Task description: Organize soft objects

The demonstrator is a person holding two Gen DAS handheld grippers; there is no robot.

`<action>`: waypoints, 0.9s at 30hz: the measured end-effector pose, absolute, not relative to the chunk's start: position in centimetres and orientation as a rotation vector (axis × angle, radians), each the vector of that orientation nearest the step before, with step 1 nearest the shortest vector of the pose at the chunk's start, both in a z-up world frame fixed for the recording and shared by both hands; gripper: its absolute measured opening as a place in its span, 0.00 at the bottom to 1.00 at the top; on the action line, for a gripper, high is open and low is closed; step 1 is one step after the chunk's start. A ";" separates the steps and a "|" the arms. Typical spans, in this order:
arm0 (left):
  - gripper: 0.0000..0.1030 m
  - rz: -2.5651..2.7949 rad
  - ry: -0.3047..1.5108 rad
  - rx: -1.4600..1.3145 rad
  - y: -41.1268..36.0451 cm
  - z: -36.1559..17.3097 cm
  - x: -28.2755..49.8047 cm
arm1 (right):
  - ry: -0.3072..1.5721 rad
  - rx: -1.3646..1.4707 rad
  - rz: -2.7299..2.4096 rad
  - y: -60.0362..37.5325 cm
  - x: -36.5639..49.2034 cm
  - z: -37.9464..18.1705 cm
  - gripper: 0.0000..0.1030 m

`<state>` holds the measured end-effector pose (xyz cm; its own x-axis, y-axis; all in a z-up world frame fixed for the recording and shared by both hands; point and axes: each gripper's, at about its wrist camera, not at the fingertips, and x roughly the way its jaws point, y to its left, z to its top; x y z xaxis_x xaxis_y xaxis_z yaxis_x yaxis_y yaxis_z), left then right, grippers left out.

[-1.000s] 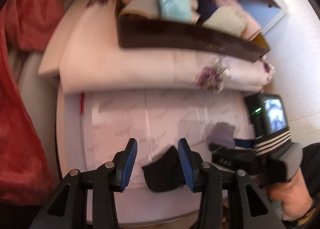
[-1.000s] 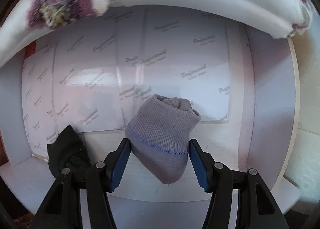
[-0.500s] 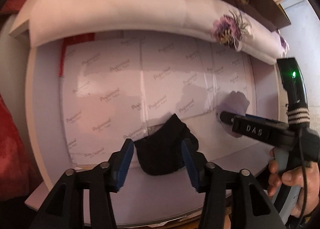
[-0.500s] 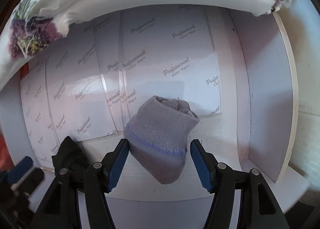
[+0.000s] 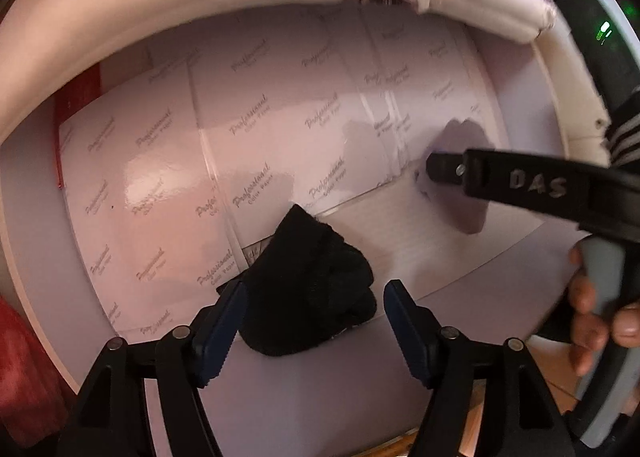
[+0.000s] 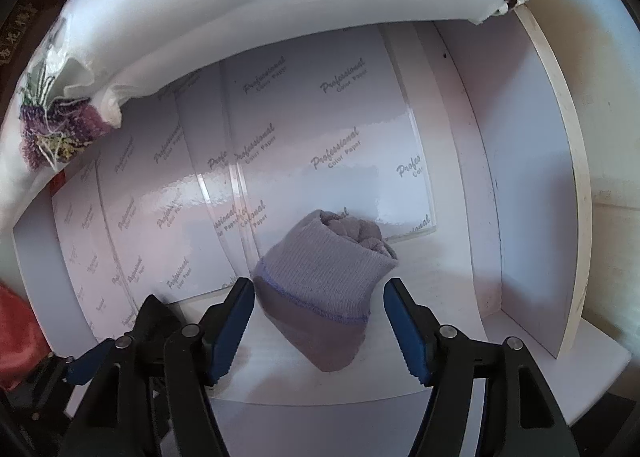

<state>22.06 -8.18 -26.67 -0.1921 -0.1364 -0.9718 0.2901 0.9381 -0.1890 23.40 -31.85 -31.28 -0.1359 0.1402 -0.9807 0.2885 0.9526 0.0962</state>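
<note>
The left gripper (image 5: 312,321) is pointing down with its jaws opening around the rolled black sock (image 5: 308,281), the pads standing clear of it. The right gripper (image 6: 319,321) is likewise spreading its jaws around the rolled grey sock (image 6: 324,281), not pressing it. Both socks are lying on the white shelf (image 6: 460,225), beside glossy paper packs (image 6: 328,129), under a folded floral cloth (image 6: 240,1).
</note>
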 end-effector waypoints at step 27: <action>0.56 -0.273 1.646 0.165 -8.6 -27.9 22.0 | 1.646 0.310 -0.199 -31.5 20.7 -26.5 0.67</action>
<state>22.05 -8.57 -27.89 -0.0946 -0.0550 -0.9940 0.2685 0.9600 -0.0787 20.74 -31.52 -26.50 -0.0783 0.0825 -0.9935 0.3172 0.9468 0.0536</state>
